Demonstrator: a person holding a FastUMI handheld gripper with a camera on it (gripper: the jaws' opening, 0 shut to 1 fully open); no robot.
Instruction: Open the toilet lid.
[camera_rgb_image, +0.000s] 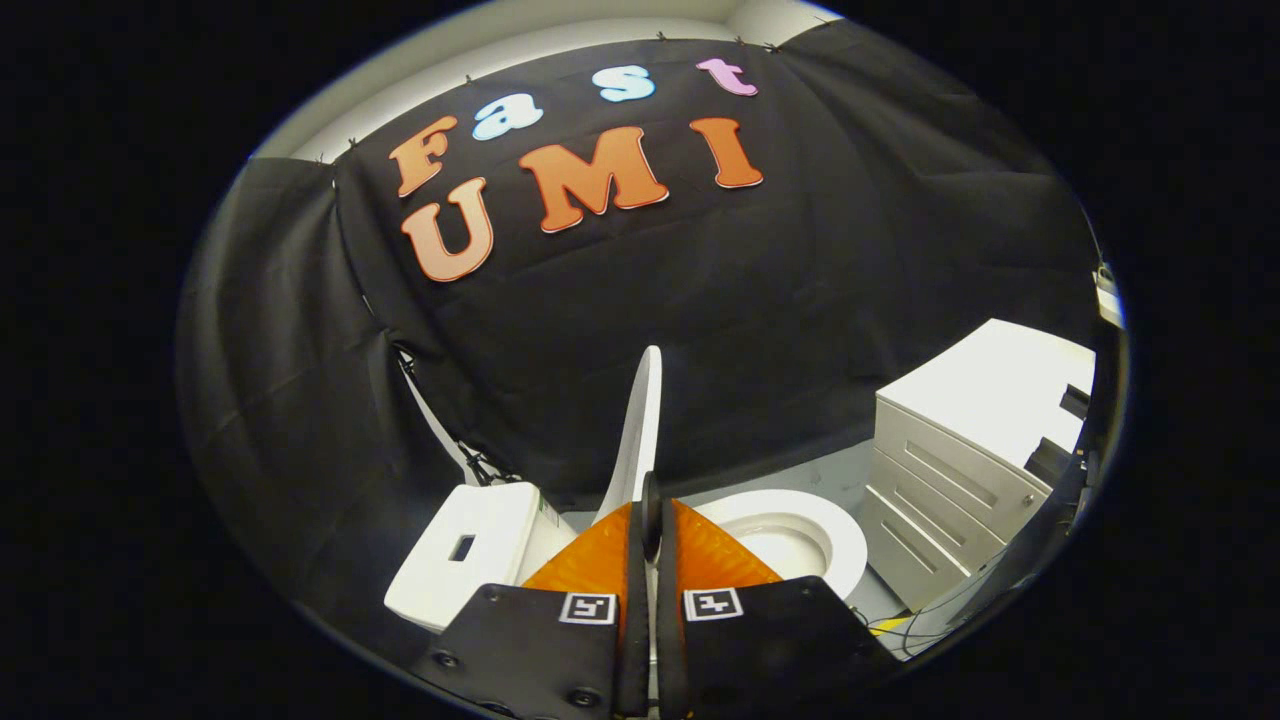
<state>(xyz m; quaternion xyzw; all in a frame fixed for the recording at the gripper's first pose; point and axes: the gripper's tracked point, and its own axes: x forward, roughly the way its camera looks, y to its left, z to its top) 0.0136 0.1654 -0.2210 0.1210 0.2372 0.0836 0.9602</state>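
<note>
The toilet lid (638, 430) stands raised on edge, between the white cistern (468, 560) and the open seat ring (800, 535), and its lower edge sits between the fingers of the tool (650, 520), which are narrow and seem to pinch it. If the tool lets go before the lid leans back, it could fall onto the seat; the drawer cabinet (950, 480) stands beyond
</note>
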